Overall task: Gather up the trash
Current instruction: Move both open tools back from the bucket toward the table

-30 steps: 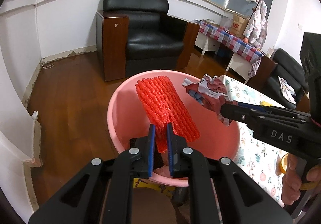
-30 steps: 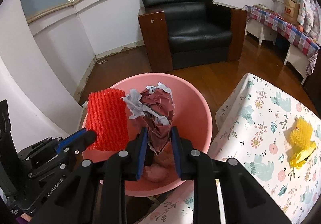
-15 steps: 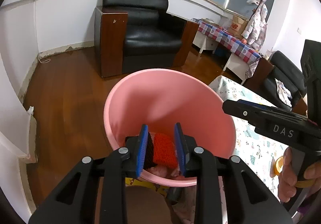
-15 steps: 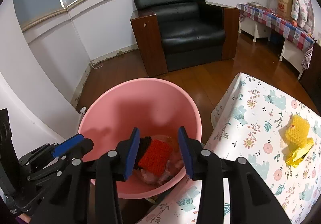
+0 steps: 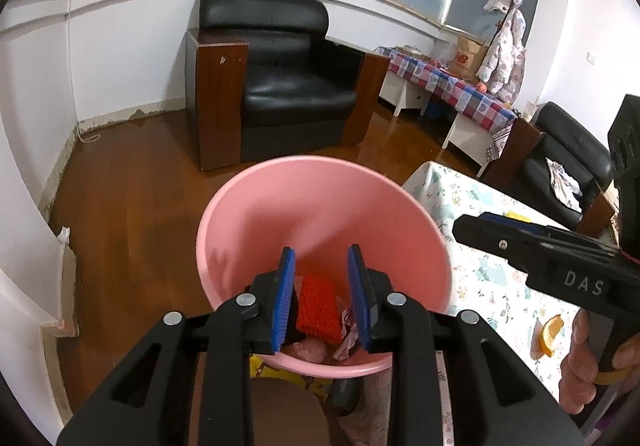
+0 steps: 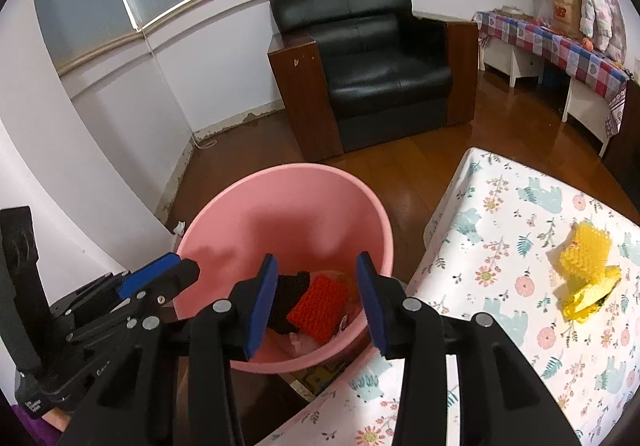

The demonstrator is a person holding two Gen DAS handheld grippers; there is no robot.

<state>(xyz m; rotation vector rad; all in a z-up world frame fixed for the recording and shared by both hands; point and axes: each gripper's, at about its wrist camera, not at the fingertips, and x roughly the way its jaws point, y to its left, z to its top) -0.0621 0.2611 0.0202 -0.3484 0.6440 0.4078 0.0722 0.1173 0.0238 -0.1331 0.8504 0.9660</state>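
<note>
With both hand-held grippers (image 5: 321, 300) (image 6: 317, 296) gaping empty over the pink bin (image 6: 280, 186), the yellow foam net (image 6: 585, 252) at right on the worktop (image 6: 500, 246) looks light and squashy, best pinched mid-body.

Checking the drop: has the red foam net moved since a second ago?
Yes. The red foam net went from above the pink bucket's rim down to its bottom; left gripper is empty.

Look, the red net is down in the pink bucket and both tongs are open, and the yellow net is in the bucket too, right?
Nearly. The red net does lie in the pink bucket, and both tongs, left and right, are open. But the yellow net is on the flowery tablecloth, as the right wrist view shows.
</note>
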